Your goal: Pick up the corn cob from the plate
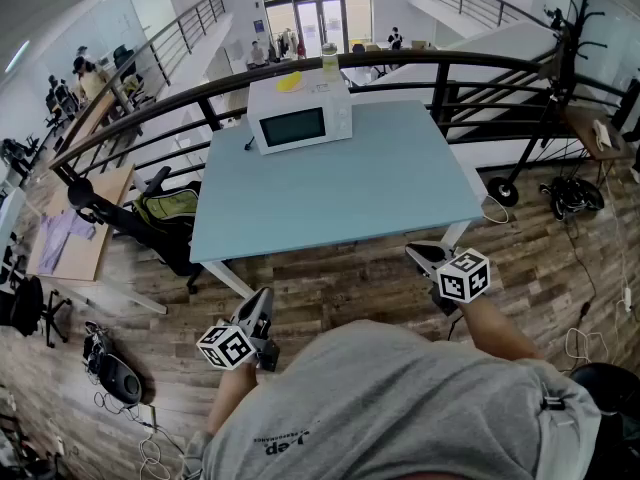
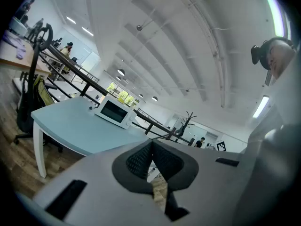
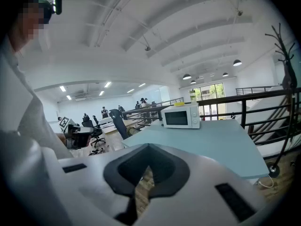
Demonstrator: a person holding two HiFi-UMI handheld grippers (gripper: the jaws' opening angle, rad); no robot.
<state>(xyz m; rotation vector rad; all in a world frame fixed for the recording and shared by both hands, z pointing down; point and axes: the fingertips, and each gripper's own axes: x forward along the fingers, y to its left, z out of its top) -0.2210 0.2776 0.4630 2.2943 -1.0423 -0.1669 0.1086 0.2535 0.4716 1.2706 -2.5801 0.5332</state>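
Note:
No plate or corn cob can be made out for certain. A small yellow thing (image 1: 289, 81) lies on top of a white microwave (image 1: 298, 118) at the far side of the light-blue table (image 1: 330, 183). My left gripper (image 1: 262, 300) hangs over the wooden floor, short of the table's near left corner, its jaws shut and empty. My right gripper (image 1: 422, 252) is held near the table's near right corner, also shut with nothing in it. The left gripper view has the shut pads (image 2: 141, 159) with the microwave (image 2: 114, 112) beyond. In the right gripper view the microwave (image 3: 181, 117) is far off.
A dark railing (image 1: 440, 68) curves behind the table, with a bottle (image 1: 329, 60) by it. A black chair with a green bag (image 1: 165, 208) stands left of the table. Cables (image 1: 580, 338) and gear (image 1: 115, 373) lie on the wood floor. A coat stand (image 1: 565, 38) is at the right.

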